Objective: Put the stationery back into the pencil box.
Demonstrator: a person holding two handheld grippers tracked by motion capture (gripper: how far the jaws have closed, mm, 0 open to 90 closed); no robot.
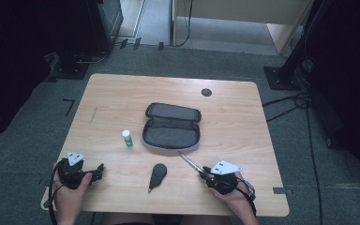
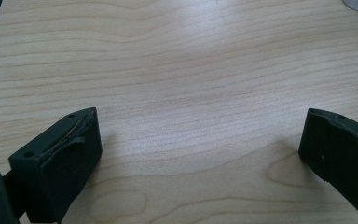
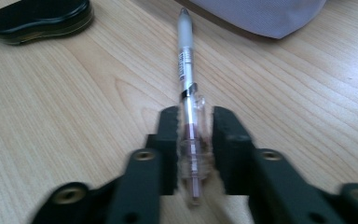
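A clear pen [image 3: 187,70] lies along the wooden table [image 1: 122,98], its tip towards the open grey pencil case [image 1: 172,126]. My right gripper [image 3: 195,123] is shut on the pen's rear end, both pads pressed to its barrel; in the high view that gripper [image 1: 205,174] sits near the front right edge with the pen [image 1: 190,162] slanting up-left from it. My left gripper [image 1: 101,169] rests at the front left corner, and its jaws stand wide open over bare wood [image 2: 200,135].
A small white and green tube [image 1: 127,138] stands left of the case. A black teardrop-shaped object [image 1: 157,175] lies at front centre, seen also at the top left of the right gripper view [image 3: 37,18]. A dark round grommet [image 1: 206,92] sits at the back.
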